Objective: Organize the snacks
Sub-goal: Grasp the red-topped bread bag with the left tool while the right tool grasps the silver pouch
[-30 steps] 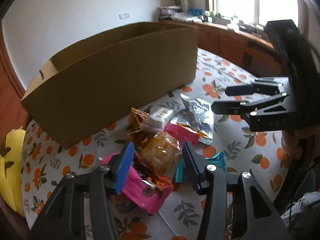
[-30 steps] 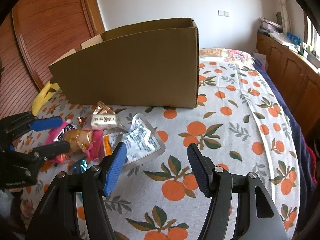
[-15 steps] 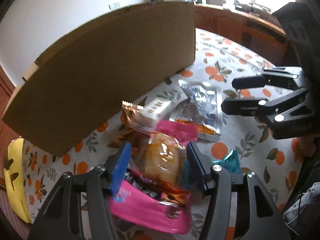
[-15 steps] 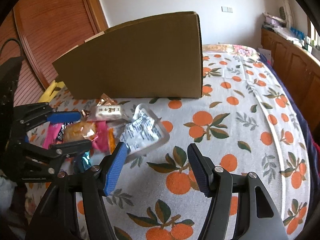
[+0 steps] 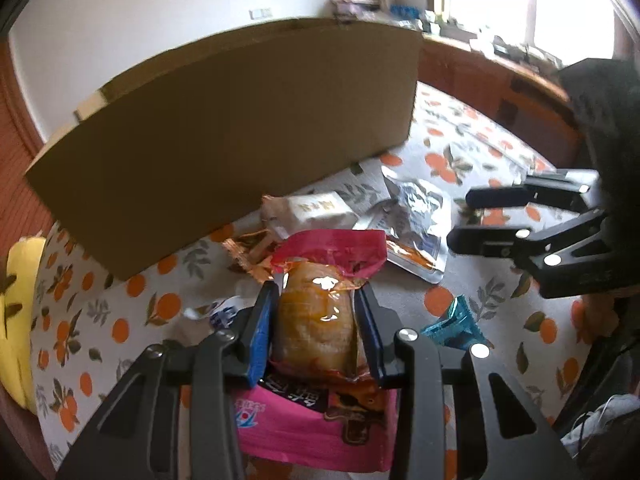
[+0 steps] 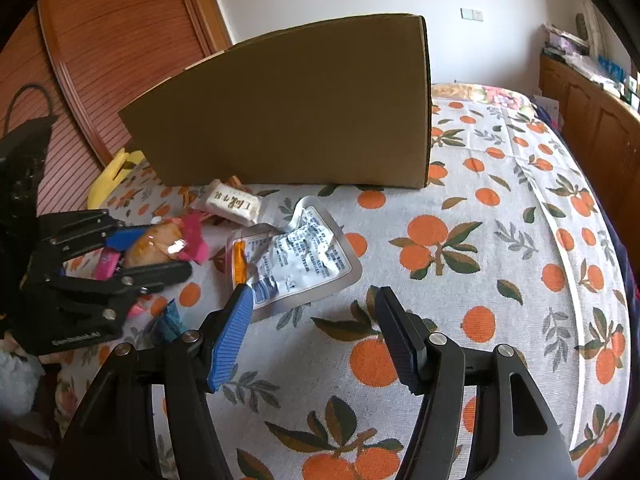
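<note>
My left gripper (image 5: 316,292) is closing its jaws, and the blue pads press both sides of a clear-wrapped golden pastry packet (image 5: 316,320) with a pink crimped end. The packet lies on a pink snack bag (image 5: 304,412). From the right wrist view the left gripper (image 6: 160,252) shows at the left, with the pastry packet (image 6: 156,242) in it. My right gripper (image 6: 314,296) hangs open above the cloth beside a silver pouch (image 6: 296,256), with nothing between its fingers. A white packet (image 6: 234,202) lies in front of the tall cardboard box (image 6: 300,112).
An orange-print cloth (image 6: 480,240) covers the surface. A teal wrapper (image 5: 454,326) and an orange foil wrapper (image 5: 248,248) lie near the pile. A yellow plush (image 5: 16,312) sits at the left edge. Wooden cabinets (image 6: 592,128) line the right side.
The left gripper came down over the pastry packet and its jaws narrowed until they press on it. The right gripper stayed open in about the same place.
</note>
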The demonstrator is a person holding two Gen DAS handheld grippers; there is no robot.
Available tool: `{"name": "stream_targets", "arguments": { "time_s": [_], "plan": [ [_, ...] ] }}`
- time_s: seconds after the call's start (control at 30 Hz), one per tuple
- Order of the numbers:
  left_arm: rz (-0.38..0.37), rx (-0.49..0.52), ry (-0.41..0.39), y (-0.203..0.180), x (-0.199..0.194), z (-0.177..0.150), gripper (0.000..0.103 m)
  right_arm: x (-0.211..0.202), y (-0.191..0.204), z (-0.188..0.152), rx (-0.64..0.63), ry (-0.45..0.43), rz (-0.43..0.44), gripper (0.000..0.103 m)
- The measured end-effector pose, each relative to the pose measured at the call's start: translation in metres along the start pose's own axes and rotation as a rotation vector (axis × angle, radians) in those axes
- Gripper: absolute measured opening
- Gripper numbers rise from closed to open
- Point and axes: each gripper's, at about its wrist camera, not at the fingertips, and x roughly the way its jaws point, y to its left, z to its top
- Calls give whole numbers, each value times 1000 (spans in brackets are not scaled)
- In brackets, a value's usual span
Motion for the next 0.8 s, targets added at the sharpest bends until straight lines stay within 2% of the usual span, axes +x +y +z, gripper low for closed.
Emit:
{"name": "stream_targets", "arguments": {
  "time_s": [0.13, 0.27, 0.57, 0.67, 0.8],
  "plan": [
    [6, -59, -41, 10, -11, -6, 38, 2, 1, 3, -1, 18, 3, 65],
    [16, -98, -45, 15, -13, -13, 38, 5, 2, 7, 15, 33, 21, 65],
    [-30, -199, -99, 19, -21, -22, 38, 20, 2, 23, 71, 55, 77, 65],
    [-41, -218, -105, 18, -21, -25, 39, 25, 6, 30, 73, 60, 70, 65],
    [-47, -225, -112, 18, -25, -26, 39, 32, 15, 36, 60, 61, 17, 65]
  ]
}}
